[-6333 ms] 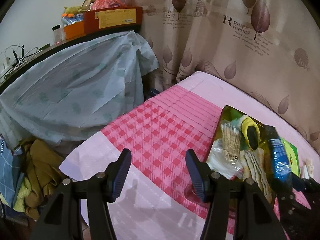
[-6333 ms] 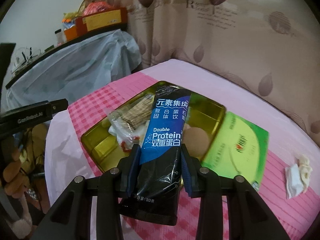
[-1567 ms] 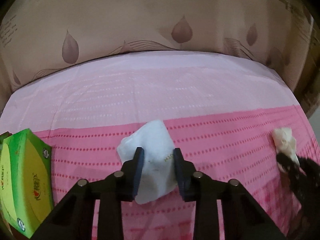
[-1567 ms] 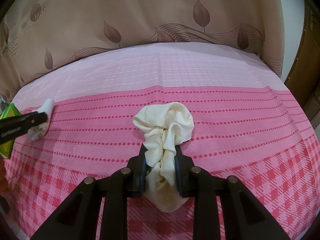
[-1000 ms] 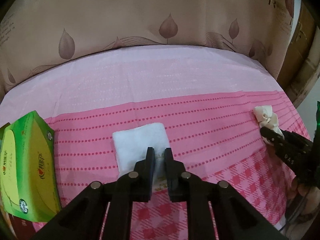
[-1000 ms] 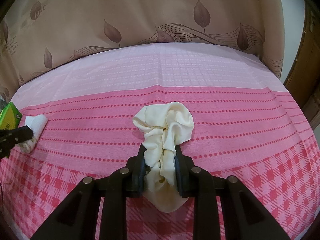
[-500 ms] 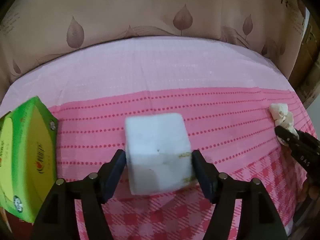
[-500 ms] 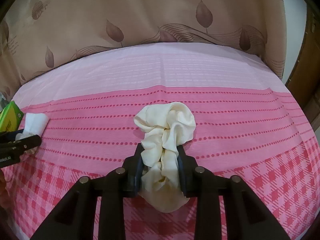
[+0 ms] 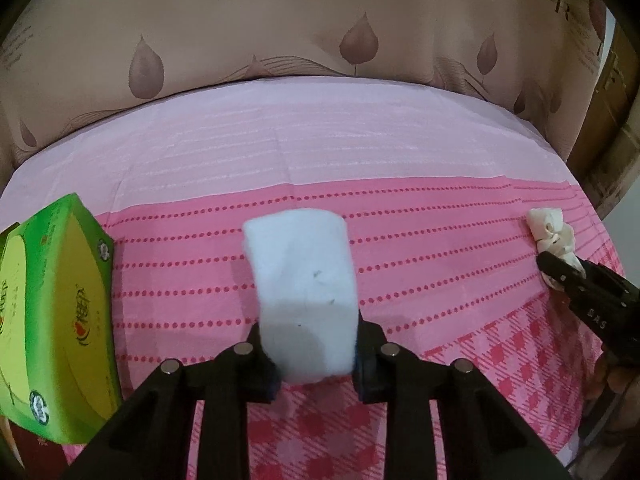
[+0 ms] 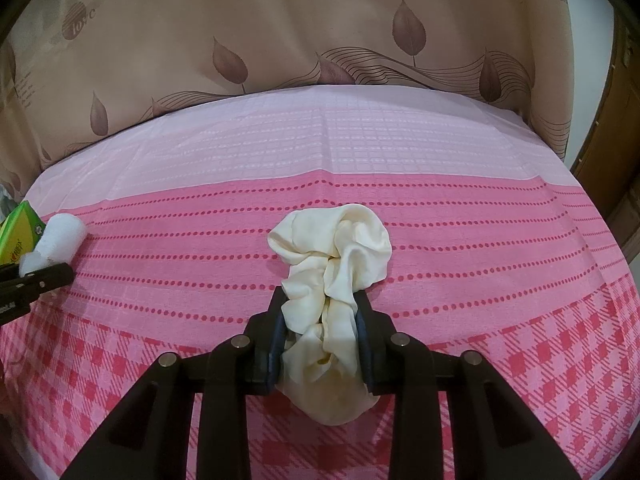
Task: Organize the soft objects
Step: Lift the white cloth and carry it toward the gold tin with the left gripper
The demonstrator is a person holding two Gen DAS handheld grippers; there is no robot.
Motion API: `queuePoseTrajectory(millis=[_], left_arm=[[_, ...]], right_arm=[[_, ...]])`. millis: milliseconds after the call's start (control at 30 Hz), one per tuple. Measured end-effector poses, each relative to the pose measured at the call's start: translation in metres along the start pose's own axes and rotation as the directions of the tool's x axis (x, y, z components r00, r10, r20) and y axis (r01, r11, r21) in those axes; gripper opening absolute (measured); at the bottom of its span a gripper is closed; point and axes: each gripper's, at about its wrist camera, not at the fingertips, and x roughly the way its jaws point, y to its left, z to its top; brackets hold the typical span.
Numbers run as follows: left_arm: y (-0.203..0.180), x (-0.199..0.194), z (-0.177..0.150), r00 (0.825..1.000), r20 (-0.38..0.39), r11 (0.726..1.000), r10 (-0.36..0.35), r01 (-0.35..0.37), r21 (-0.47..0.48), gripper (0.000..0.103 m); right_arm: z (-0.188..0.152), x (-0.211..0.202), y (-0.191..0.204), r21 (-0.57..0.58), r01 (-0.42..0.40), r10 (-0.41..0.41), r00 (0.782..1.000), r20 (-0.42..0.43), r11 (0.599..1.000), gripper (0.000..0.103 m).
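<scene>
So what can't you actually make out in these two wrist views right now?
- Left wrist view: the white pad's lower end, hidden between the left gripper's closing jaws.
- Right wrist view: the cream cloth's middle, covered by the right gripper's fingers.
- Green box: cut off by the picture's edge.

bed (image 9: 360, 152): box (image 9: 52, 312) left | pad (image 9: 304, 280) middle | cloth (image 10: 332, 280) right | curtain (image 9: 320, 32) behind

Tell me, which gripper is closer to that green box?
Left. The left gripper, closing on the white pad, sits just beside the green box; the right gripper, holding the cream cloth, is farther across the bed.
</scene>
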Motion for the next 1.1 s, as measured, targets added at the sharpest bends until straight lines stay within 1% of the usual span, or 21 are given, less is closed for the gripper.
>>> queuePoseTrajectory(millis=[233,500,633,933,1100], left_arm=[[-0.002,-0.019,-0.002,1.000,0.015,1.000,0.004,-0.004,-0.003,0.026],[0.002,-0.054,-0.008,1.000,0.030,1.000,0.006,-0.006,0.004,0.026],[0.009,-0.074,-0.013,0.999,0.046,1.000,0.028,-0.028,0.008,0.026],[0.046,-0.115,-0.028,0.994,0.070,0.996,0.079,-0.077,-0.032,0.026],[0.072,-0.140,-0.033,0.987,0.091,0.990,0.129,-0.123,-0.064,0.026]], right_arm=[[0.000,0.000,0.000,0.001,0.000,0.000,1.000,0.000,1.000,0.029],[0.000,0.000,0.000,0.001,0.000,0.000,1.000,0.000,1.000,0.029],[0.000,0.000,0.001,0.000,0.001,-0.001,1.000,0.000,1.000,0.029],[0.000,0.000,0.001,-0.002,0.004,-0.004,1.000,0.000,1.000,0.029],[0.000,0.001,0.001,-0.004,0.006,-0.006,1.000,-0.001,1.000,0.029]])
